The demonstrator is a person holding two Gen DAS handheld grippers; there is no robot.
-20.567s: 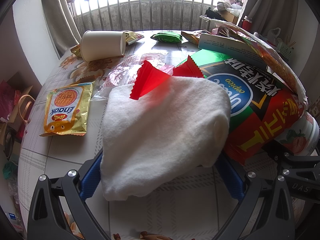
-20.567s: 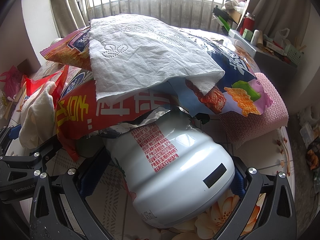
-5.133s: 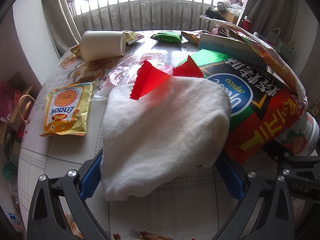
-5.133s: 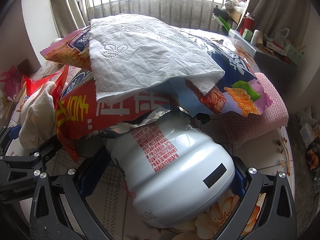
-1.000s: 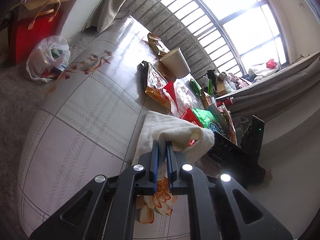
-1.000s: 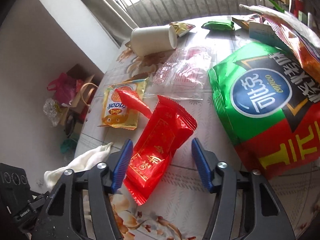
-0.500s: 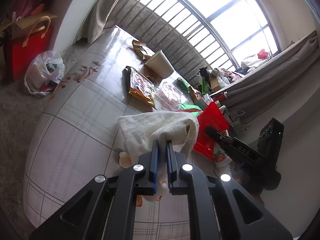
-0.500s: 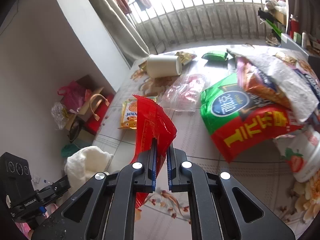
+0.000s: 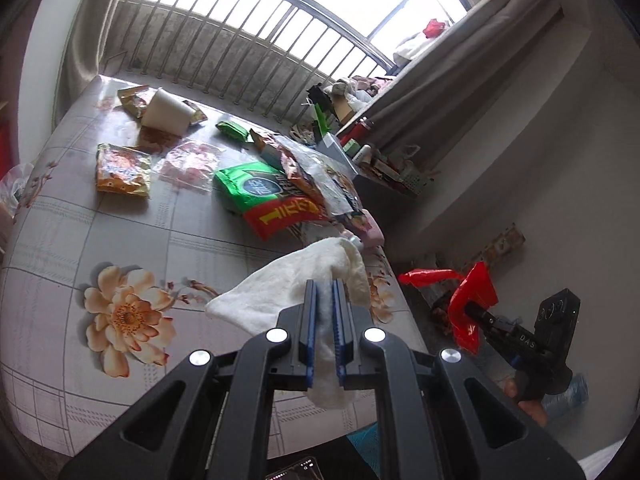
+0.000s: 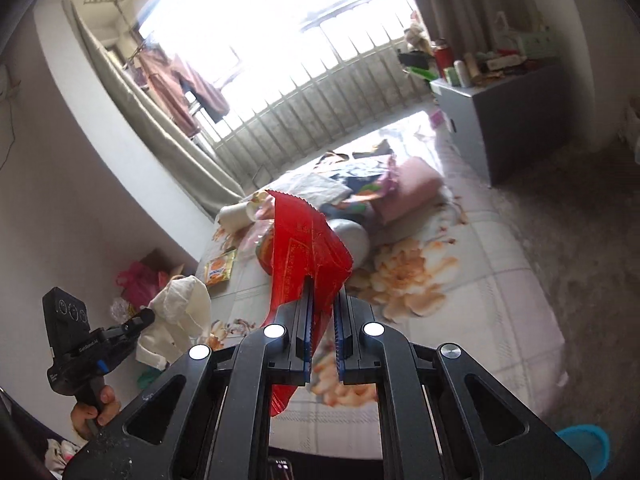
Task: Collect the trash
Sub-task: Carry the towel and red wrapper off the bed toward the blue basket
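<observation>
The left gripper (image 9: pixel 323 292) squeezes a white cloth (image 9: pixel 296 284) over the flowery table (image 9: pixel 120 240), and the right gripper (image 10: pixel 322 300) pinches a red wrapper (image 10: pixel 308 248)

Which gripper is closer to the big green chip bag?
Left. The left gripper, holding the white cloth, is over the table near the green chip bag; the right gripper is off the table's edge.

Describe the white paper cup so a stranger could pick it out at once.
Start at the barred window and look at the far end of the floral table below it. The white paper cup lies tipped on its side among flat snack wrappers; it is the only plain white, round item there.
</observation>
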